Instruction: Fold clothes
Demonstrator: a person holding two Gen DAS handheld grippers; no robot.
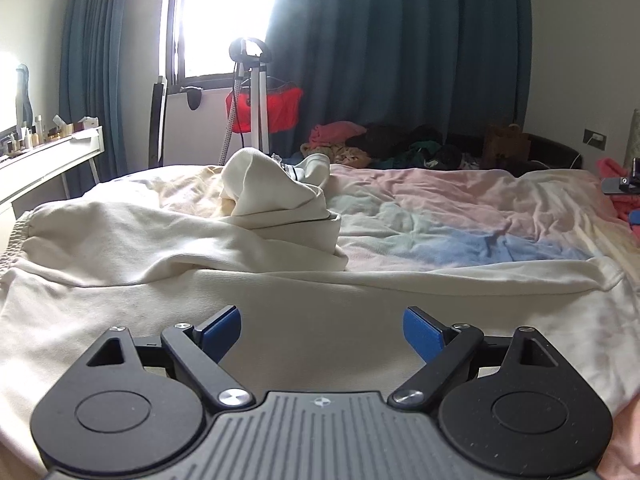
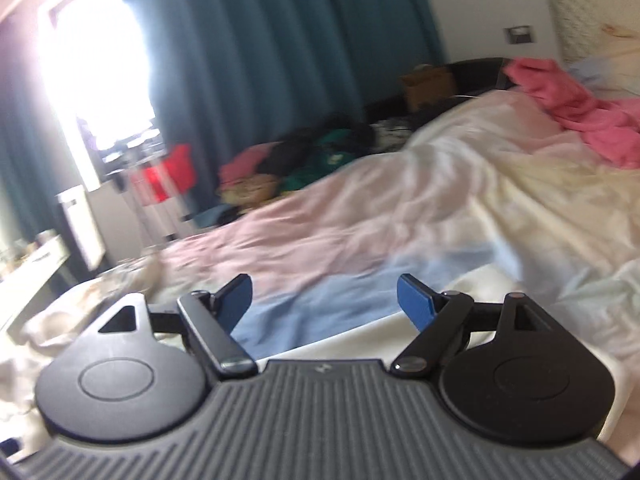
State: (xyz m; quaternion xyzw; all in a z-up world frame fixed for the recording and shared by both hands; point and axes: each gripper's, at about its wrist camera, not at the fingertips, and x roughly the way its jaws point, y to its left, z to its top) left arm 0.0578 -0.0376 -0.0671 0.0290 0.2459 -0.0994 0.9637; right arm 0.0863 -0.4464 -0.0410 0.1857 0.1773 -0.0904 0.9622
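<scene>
A cream sweatshirt-like garment (image 1: pixel 168 248) lies spread across the bed, its near part flat under my left gripper (image 1: pixel 322 330). Part of it is bunched up into a raised lump (image 1: pixel 264 188) at the middle left. My left gripper is open and empty, just above the flat cream cloth. My right gripper (image 2: pixel 324 300) is open and empty, held over the near edge of the cream cloth (image 2: pixel 360 336) and the bedspread; this view is blurred. The other gripper's tip (image 1: pixel 624 182) shows at the right edge of the left wrist view.
The bed has a pink, blue and cream bedspread (image 1: pixel 460 220). A pile of mixed clothes (image 1: pixel 384 146) lies at its far side. Pink clothes (image 2: pixel 576 108) lie at the right. A white desk with bottles (image 1: pixel 44 148) stands left, and a steamer stand with a red bag (image 1: pixel 260 104) by the window.
</scene>
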